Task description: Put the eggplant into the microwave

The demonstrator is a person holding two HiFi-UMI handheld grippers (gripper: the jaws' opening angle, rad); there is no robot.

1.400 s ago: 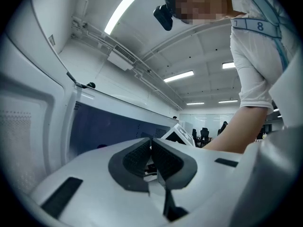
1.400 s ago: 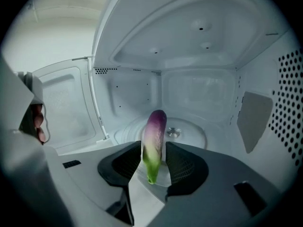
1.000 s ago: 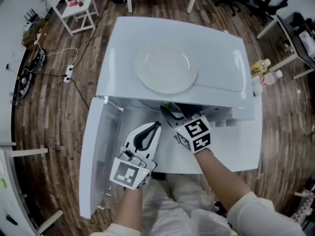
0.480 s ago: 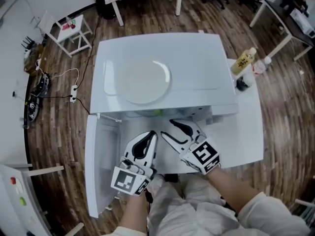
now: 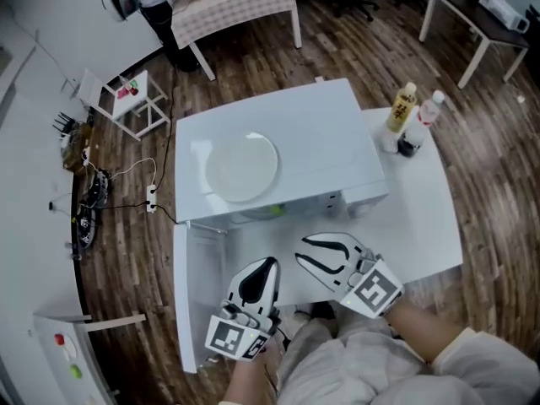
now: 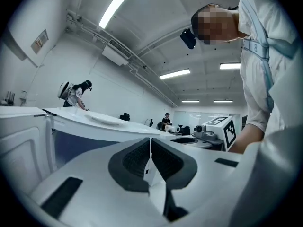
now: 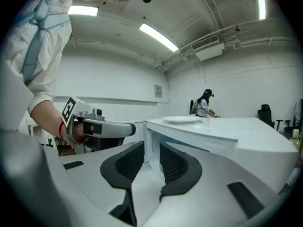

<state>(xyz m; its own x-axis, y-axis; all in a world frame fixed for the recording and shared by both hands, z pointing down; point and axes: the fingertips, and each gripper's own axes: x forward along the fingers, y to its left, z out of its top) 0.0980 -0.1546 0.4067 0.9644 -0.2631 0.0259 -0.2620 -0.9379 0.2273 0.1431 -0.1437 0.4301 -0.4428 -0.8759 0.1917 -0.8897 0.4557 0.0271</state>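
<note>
Microwave (image 5: 329,133): white, standing on a white table (image 5: 426,218), its door (image 5: 192,310) swung wide open to the left in the head view. Plate (image 5: 242,167): white, round, lying flat on the microwave's top, left of centre. Eggplant (image 5: 272,213): only a small green bit shows, inside the microwave's open cavity just under the front edge of the top; the rest is hidden by the top. Left hand-held gripper (image 5: 269,263): in front of the open cavity, beside the door, pointing toward the microwave; its own view shows the black pads pressed together (image 6: 150,148) with nothing between them. Right hand-held gripper (image 5: 300,249): just to the right of the left one, near the cavity's front, apart from the eggplant; its own view shows the jaws closing (image 7: 151,148), a gap between the pads and nothing held there, only the microwave's corner beyond. Each gripper shows in the other's view, marker cube toward the camera. Bottle with yellow label (image 5: 402,106): upright on the table at the microwave's right rear corner. Clear bottle with red cap (image 5: 429,108): upright just beside it. Small dark item (image 5: 409,148): on the table near the two bottles; kind cannot be told. Floor (image 5: 278,53): dark wood planks. Small white side table (image 5: 135,99): on the floor, well to the left and behind. Cables (image 5: 126,201): lying on the floor at left.
</note>
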